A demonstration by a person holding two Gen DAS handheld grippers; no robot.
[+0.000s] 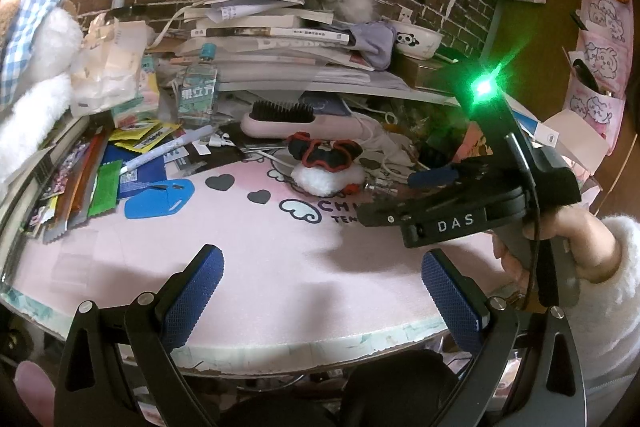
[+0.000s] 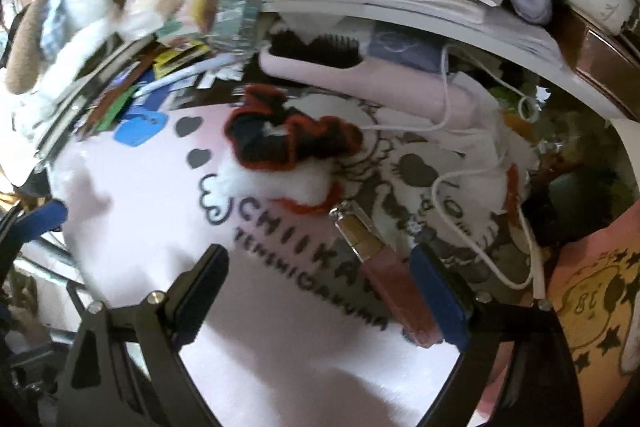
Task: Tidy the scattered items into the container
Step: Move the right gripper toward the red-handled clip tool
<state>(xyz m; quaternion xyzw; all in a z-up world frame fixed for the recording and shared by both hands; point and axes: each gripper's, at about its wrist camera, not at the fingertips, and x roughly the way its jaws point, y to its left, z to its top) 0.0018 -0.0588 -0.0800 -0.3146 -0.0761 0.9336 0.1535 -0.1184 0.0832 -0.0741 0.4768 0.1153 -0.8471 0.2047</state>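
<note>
My left gripper (image 1: 320, 291) hangs over the bare near part of the pink cartoon-printed desk mat (image 1: 260, 247), its blue textured pads wide apart with nothing between them. My right gripper (image 2: 320, 291) points steeply down at the same mat (image 2: 160, 247); its jaws stand wide and nothing is pinched. A slim pink tube with a clear silver-trimmed cap (image 2: 380, 267) lies on the mat just inside the right-hand blue pad (image 2: 440, 303); whether it touches that pad I cannot tell through the blur.

From the left wrist view I see the right gripper's black body (image 1: 460, 211), with a green light glowing on it, held by a hand (image 1: 568, 247) in a fluffy white sleeve (image 1: 616, 299).

Just beyond the tube lies a white fluffy pouch with a black-and-red ruffled top (image 2: 288, 155), and behind it a pale pink hairbrush with black bristles (image 2: 340, 67). A white cable (image 2: 480, 239) loops across the mat on the right. A flat blue tag (image 1: 160, 195) rests by the packets at the left edge.
</note>
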